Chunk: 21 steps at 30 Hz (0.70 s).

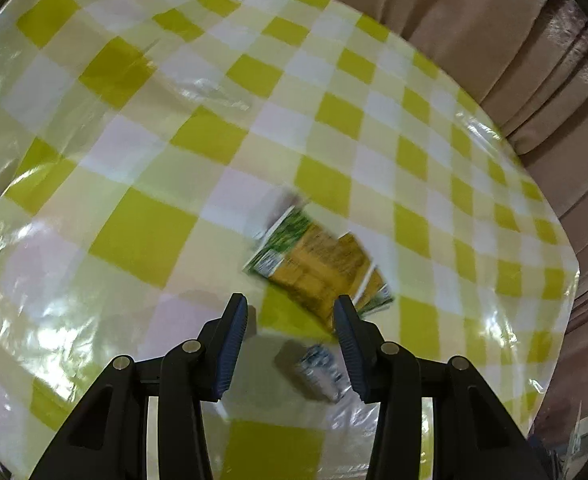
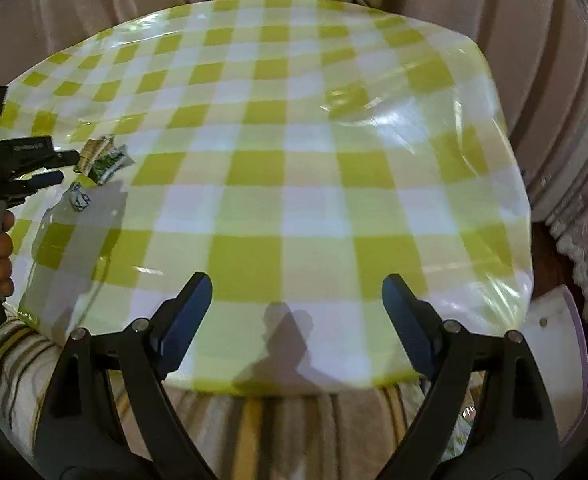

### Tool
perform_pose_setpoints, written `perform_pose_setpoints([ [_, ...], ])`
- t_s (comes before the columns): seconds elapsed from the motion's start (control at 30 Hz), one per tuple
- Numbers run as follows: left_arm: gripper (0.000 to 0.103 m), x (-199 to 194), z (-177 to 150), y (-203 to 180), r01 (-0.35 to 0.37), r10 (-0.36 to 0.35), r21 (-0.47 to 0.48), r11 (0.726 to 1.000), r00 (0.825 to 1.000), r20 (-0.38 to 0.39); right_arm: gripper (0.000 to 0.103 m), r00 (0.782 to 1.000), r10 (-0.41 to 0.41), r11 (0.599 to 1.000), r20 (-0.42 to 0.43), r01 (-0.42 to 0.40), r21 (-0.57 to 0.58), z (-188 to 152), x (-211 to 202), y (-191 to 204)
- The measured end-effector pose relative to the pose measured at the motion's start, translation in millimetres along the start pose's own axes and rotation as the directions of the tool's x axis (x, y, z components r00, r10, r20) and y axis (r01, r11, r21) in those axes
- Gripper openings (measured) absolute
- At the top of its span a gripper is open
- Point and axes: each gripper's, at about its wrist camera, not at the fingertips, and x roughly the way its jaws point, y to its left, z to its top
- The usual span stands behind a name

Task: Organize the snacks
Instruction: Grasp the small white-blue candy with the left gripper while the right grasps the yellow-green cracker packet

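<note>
A green and yellow snack packet [image 1: 319,266] lies flat on the checked tablecloth [image 1: 142,184], just ahead of my left gripper [image 1: 292,308]. A small blue and white wrapped snack [image 1: 321,372] lies below and between the left fingers, not held. The left gripper is open. In the right wrist view both snacks lie at the far left, the packet [image 2: 104,160] and the small wrapper [image 2: 78,198], with the left gripper [image 2: 54,168] over them. My right gripper [image 2: 295,284] is open and empty above the table's near edge.
The table carries a yellow-green and white checked cloth under glossy plastic [image 2: 294,160]. Beige curtains [image 2: 553,80] hang behind and to the right. A striped fabric [image 2: 254,432] hangs below the near edge. A white curved object [image 2: 557,344] stands at the right.
</note>
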Motion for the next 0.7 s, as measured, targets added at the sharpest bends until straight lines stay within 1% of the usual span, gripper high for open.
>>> perform_pose_setpoints([
  [0.07, 0.046, -3, -11, 1, 0.026, -0.027, -0.003, 1.000, 1.000, -0.012, 0.088, 1.000, 0.022, 1.000, 0.008, -0.021, -0.017, 9, 6, 11],
  [0.17, 0.046, 4, -18, -9, 0.043, -0.042, 0.032, 0.999, 0.998, -0.045, 0.088, 0.999, 0.022, 1.000, 0.029, -0.021, -0.019, 20, 13, 22],
  [0.33, 0.045, 6, -28, -32, -0.042, 0.046, 0.146, 0.988, 0.999, -0.022, 0.088, 0.998, 0.011, 1.000, 0.059, -0.010, -0.013, 38, 25, 35],
  [0.37, 0.037, 6, -30, -35, -0.058, 0.062, 0.168, 0.984, 0.998, -0.018, 0.088, 0.998, 0.013, 1.000, 0.065, -0.012, -0.017, 42, 30, 40],
  [0.43, 0.036, 7, -33, -39, -0.078, 0.081, 0.215, 0.974, 0.997, -0.004, 0.088, 0.997, 0.027, 0.999, 0.077, -0.025, -0.030, 49, 36, 47],
  [0.53, 0.036, 4, -31, -31, -0.053, 0.056, 0.202, 0.978, 0.998, -0.008, 0.088, 0.995, 0.049, 0.998, 0.091, -0.044, -0.054, 56, 44, 60],
  [0.7, 0.035, -9, -30, 1, -0.013, 0.012, 0.102, 0.995, 1.000, 0.007, 0.088, 0.986, 0.140, 0.985, 0.093, -0.129, -0.114, 69, 62, 90],
])
